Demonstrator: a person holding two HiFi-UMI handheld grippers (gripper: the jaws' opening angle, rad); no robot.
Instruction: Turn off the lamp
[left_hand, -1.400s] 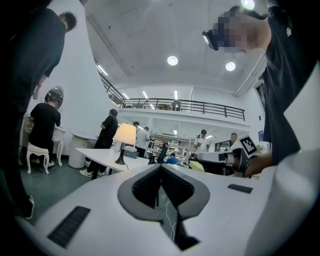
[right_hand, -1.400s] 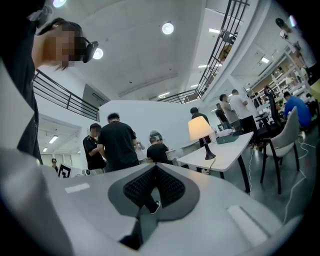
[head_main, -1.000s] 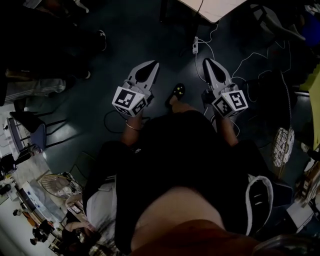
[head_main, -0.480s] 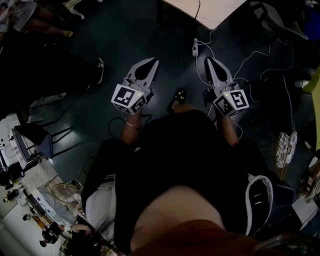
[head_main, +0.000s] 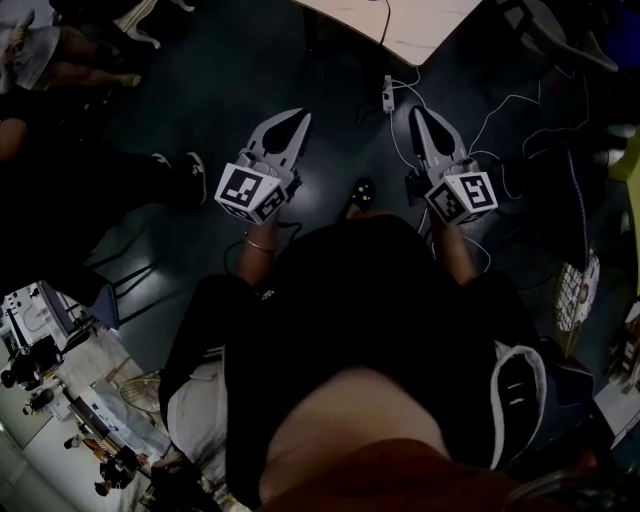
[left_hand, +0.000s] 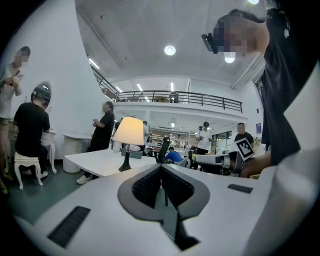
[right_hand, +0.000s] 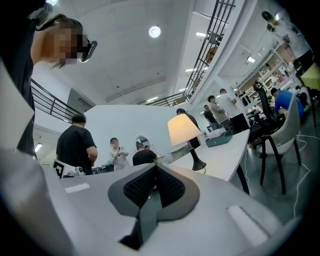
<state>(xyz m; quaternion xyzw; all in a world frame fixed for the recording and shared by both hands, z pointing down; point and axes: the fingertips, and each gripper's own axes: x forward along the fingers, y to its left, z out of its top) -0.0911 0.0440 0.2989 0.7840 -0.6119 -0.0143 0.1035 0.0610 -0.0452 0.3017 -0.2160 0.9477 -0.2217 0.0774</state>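
Lit lamp (left_hand: 129, 136) (shade glowing) stands upright on a white table (left_hand: 95, 162), well ahead of both grippers. Left gripper (left_hand: 161, 169) and right gripper (right_hand: 155, 169): jaws pressed together, nothing between them, above a dark floor (head_main: 335, 85).

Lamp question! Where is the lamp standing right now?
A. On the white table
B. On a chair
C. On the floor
A: in the left gripper view the lamp stands with its dark base on the white table, and its shade is glowing.
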